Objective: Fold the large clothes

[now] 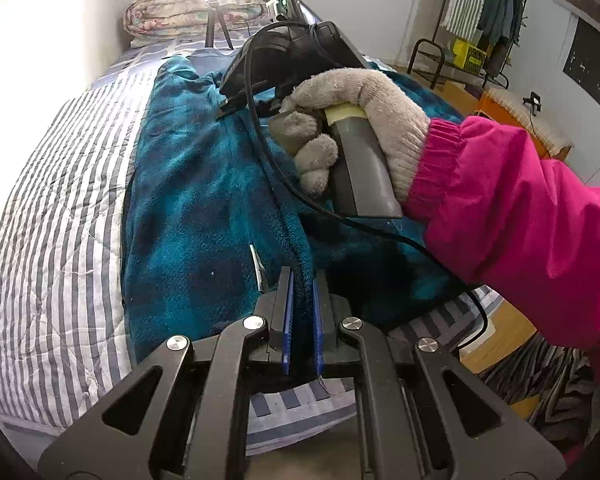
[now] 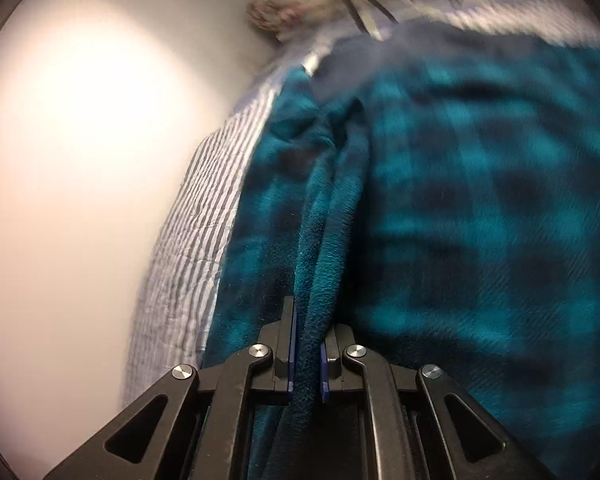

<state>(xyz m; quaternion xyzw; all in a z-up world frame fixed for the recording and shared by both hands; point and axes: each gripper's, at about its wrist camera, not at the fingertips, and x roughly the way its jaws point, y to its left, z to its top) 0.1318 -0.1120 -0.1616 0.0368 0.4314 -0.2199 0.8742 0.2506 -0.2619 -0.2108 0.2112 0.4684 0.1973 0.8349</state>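
- White bedroom walls back a bed [image 1: 60,184] covered by a grey-and-white striped quilt, with a rolled floral comforter [image 1: 172,16] at its far end beside a small tripod [image 1: 217,28].
- Across the quilt lies a teal-and-navy plaid fleece garment [image 1: 188,184], filling much of the mattress; in the right wrist view it is motion-blurred.
- On the right of the left wrist view, a clothes rack [image 1: 480,20] with hanging garments stands near the far wall.
- A pink-sleeved arm with a grey knit-gloved right hand [image 1: 352,124] grips the handle of the right tool [image 2: 307,344].
- That right tool is clamped on a thick fold of the fleece.
- Nearer the foot of the bed, the left tool [image 1: 302,304] pinches the garment's edge between its blue pads [image 1: 288,320].
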